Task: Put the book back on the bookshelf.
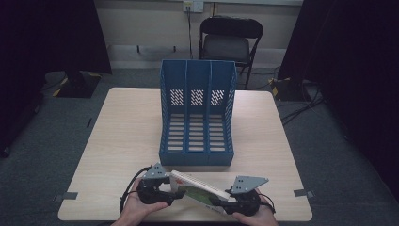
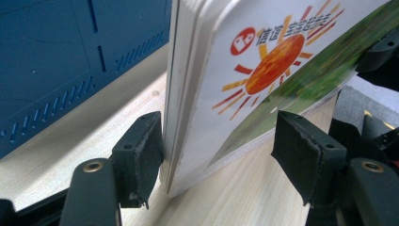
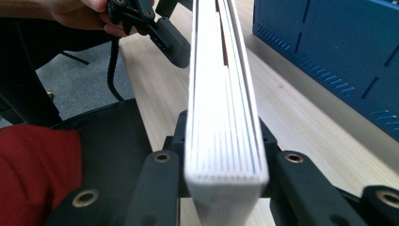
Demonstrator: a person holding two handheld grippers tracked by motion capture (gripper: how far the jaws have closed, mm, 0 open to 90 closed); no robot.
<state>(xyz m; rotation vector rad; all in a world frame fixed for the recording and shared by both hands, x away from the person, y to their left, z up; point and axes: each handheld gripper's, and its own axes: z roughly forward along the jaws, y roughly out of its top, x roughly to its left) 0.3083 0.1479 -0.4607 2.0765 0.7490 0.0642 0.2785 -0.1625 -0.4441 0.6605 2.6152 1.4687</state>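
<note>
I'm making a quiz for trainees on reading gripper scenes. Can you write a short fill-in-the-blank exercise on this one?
1. The right gripper is shut on the ____.
2. The left gripper has one jaw against the book while the other jaw stands ____ from its cover.
3. The blue file rack on the table has ____ compartments.
4. The cover bears an orange ____.

Missing words: book; apart; three; sun

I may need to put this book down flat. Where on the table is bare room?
Bare tabletop lies left of the blue file rack, and a narrower strip right of it. The near edge is crowded: the book sits between left gripper and right gripper.
</note>
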